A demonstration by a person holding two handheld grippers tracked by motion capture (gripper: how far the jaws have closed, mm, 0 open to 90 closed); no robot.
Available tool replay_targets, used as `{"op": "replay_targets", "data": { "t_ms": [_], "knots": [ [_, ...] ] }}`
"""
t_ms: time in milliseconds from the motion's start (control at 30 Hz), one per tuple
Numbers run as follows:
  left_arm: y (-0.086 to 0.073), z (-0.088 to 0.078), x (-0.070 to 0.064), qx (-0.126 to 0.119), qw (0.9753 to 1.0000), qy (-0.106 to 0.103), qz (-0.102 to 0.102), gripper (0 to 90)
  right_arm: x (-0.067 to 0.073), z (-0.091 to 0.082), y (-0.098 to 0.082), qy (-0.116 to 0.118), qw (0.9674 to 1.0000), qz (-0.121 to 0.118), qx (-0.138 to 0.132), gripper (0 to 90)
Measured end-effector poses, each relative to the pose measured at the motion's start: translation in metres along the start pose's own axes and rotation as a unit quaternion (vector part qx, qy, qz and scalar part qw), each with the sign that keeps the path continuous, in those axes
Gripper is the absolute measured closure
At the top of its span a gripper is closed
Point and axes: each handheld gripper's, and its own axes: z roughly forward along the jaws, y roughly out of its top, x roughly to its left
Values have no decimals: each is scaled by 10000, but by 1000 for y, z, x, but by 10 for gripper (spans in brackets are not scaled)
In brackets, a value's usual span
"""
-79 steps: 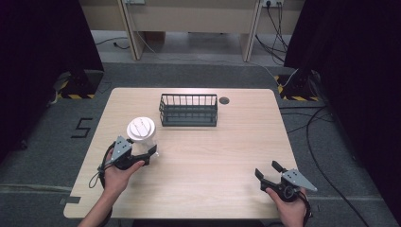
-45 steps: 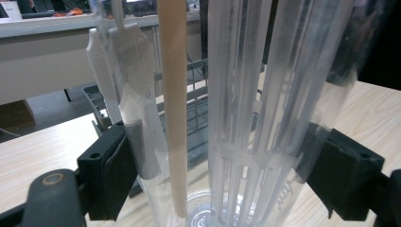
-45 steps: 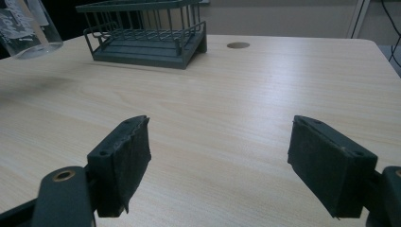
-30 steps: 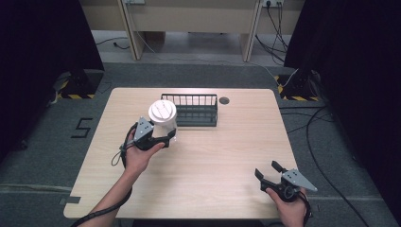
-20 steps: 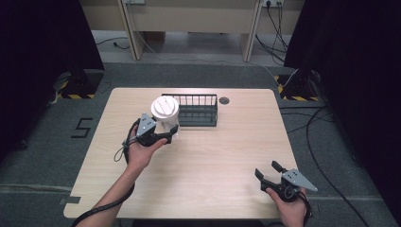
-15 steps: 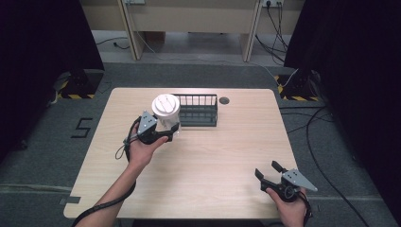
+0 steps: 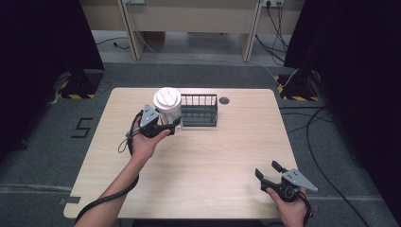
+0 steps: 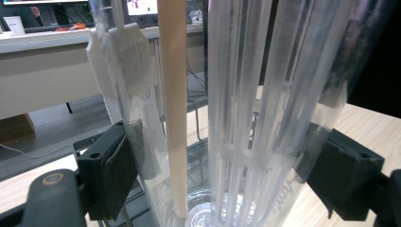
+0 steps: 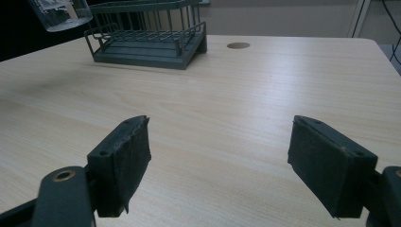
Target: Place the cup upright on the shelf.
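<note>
While the cup is held up: these lines tell where each thing is.

Cup: the clear plastic cup [image 7: 167, 105] with a white lid is above the bench, near the back left part of it, just at the left end of the wire basket. From the high view I cannot tell if its bottom is over the basket or beside it. In the left gripper view the cup wall [image 8: 246, 109] is very near the camera, and it has ribs that run up and down.

Inside the cup: a pale straw [image 8: 173, 104] stands almost upright, and its lower end is near the bottom of the cup.

Left claw: the left claw [image 7: 166, 126] is closed on the cup. Its two black pads [image 8: 113, 170] press the cup wall from both sides, low on the cup. The person's left hand [image 7: 144, 141] carries it, with the forearm coming from the lower left.

Cup bottom: in the right gripper view the clear bottom of the cup [image 9: 60, 15] is seen at the upper left, in the air, higher than the bench.

Basket: the dark wire basket [image 7: 199, 110] stands on the bench at the back middle, with nothing visible in it.

Hole: a small round hole [image 7: 224, 100] is in the bench just right of the basket.

Right claw: the right claw [image 7: 267, 171] is wide open and holds nothing. It is low over the front right corner of the bench [image 7: 227, 156], well apart from the cup.
</note>
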Motion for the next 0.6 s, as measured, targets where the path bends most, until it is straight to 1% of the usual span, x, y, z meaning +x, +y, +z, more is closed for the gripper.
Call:
{"op": "replay_targets", "data": {
  "t_ms": [233,400,600],
  "knots": [
    [3,7,2,16,10000,29,-11,175,0,0,0,1,10000,-2,2,220],
    [8,14,2,9,10000,38,31,175,0,0,0,2,10000,3,3,220],
    [13,20,3,8,10000,32,34,175,0,0,0,1,10000,17,0,220]
  ]
}}
